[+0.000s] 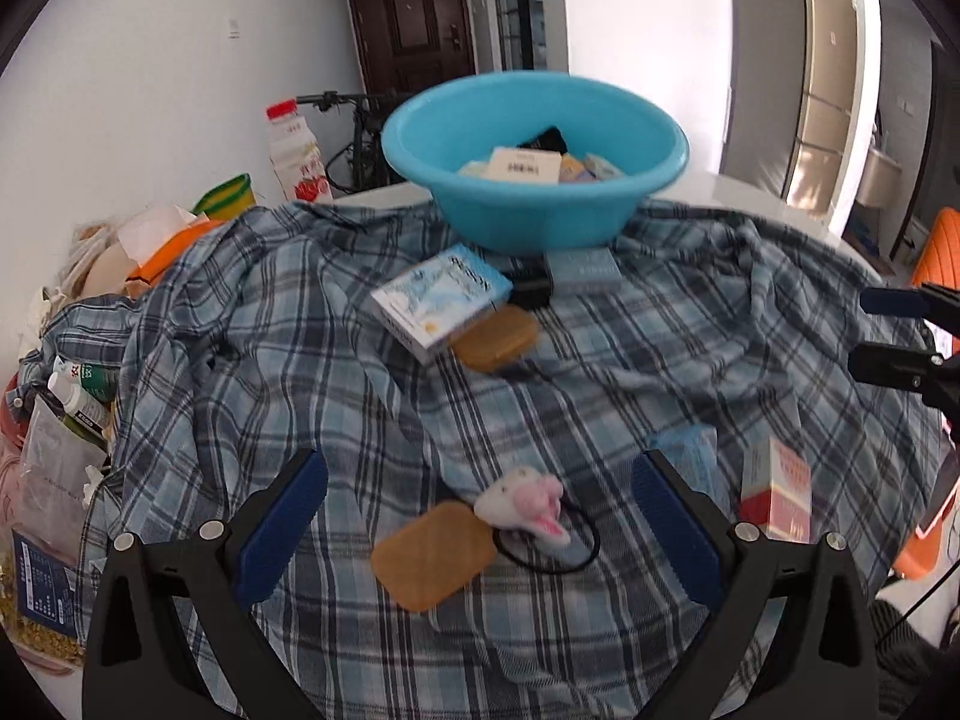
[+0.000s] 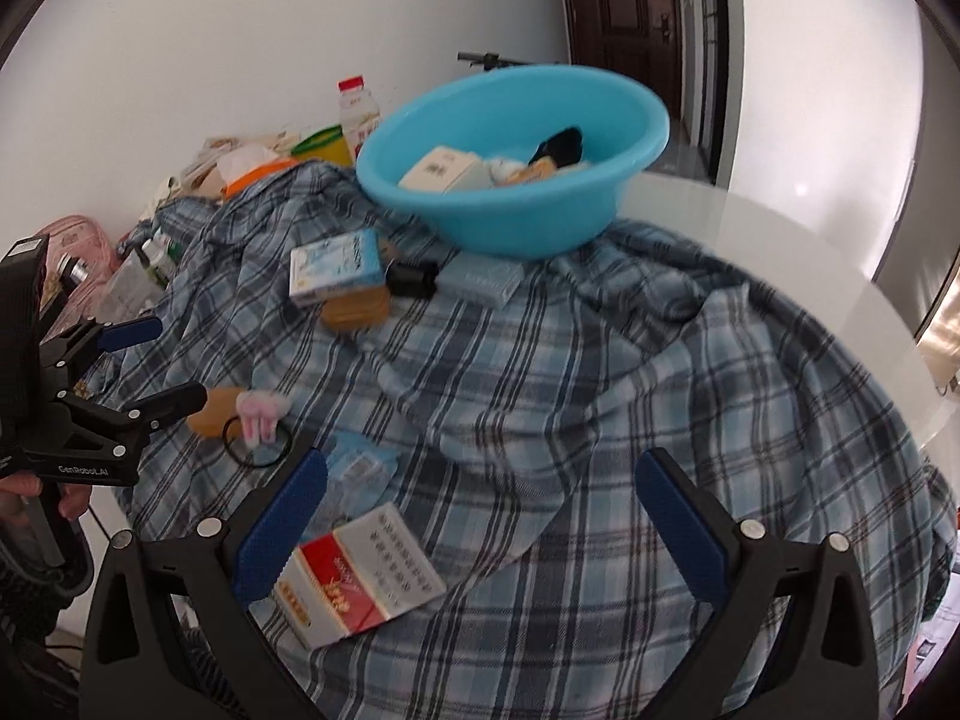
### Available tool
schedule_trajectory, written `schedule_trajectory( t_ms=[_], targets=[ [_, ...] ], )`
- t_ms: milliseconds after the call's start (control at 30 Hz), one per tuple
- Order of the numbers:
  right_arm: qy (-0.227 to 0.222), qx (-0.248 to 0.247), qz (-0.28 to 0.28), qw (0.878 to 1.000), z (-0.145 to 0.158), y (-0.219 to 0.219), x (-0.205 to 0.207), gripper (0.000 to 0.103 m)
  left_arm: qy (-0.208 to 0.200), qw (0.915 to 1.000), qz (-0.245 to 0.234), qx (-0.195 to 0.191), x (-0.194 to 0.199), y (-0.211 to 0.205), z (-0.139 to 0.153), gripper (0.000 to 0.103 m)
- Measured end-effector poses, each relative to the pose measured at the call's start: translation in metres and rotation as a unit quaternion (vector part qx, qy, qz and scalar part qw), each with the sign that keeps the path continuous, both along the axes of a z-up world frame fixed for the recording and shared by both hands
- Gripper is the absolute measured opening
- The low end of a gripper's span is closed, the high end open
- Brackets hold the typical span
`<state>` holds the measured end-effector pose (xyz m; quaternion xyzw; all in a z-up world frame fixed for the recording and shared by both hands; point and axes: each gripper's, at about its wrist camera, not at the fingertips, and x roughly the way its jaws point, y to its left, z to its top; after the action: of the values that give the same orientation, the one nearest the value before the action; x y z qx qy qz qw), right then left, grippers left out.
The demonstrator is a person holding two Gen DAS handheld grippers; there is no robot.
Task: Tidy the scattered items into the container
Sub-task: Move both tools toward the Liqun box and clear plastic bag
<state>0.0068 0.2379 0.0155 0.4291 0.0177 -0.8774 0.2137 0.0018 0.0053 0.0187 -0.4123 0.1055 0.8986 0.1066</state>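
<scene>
Both tongs [image 1: 480, 531] [image 2: 480, 531] agape, empty; plush hair tie [image 1: 528, 507] seemingly between left pair.

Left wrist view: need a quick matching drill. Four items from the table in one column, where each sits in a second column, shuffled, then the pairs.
Items:
1. white box with barcode label
2. bunny hair tie
3. red-and-white box
4. milk bottle

Places:
A. standing off the plaid cloth, at the back left
B. inside the blue basin
C. on the cloth between the open left tongs, by a tan pad
D. on the cloth to the right of the left tongs

Pairs: 1-B, 2-C, 3-D, 4-A
</scene>
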Motion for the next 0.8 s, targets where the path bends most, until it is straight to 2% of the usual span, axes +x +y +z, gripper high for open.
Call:
schedule_trajectory(
  t_ms=[67,200,333,400,500,633,800],
  targets=[
    [-0.015,0.001,0.016,1.0,-0.007,-0.002,0.005,0.102,-0.025,0.9994,-0.024,-0.007,0.008,0.005,-0.009,0.103],
    [-0.015,0.009,0.072,0.997,-0.017,-0.012,0.02,0.102,-0.063,0.9937,-0.091,0.021,0.027,0.014,-0.017,0.102],
    [-0.003,0.037,0.144,0.989,-0.024,-0.027,0.034,0.102,-0.074,0.9884,-0.133,0.005,0.033,0.024,-0.024,0.102],
    [-0.003,0.05,0.17,0.984,-0.028,-0.033,0.038,0.102,-0.081,0.9871,-0.138,-0.006,0.031,0.027,-0.028,0.102],
    [-0.012,0.048,0.185,0.981,-0.032,-0.037,0.038,0.102,-0.091,0.9866,-0.135,0.0,0.027,0.027,-0.03,0.102],
    [-0.037,0.033,0.188,0.981,-0.041,-0.038,0.032,0.102,-0.095,0.9875,-0.125,0.005,0.023,0.026,-0.033,0.102],
    [-0.05,0.039,0.189,0.98,-0.052,-0.041,0.027,0.102,-0.103,0.9877,-0.118,0.008,0.021,0.022,-0.037,0.103]
  ],
)
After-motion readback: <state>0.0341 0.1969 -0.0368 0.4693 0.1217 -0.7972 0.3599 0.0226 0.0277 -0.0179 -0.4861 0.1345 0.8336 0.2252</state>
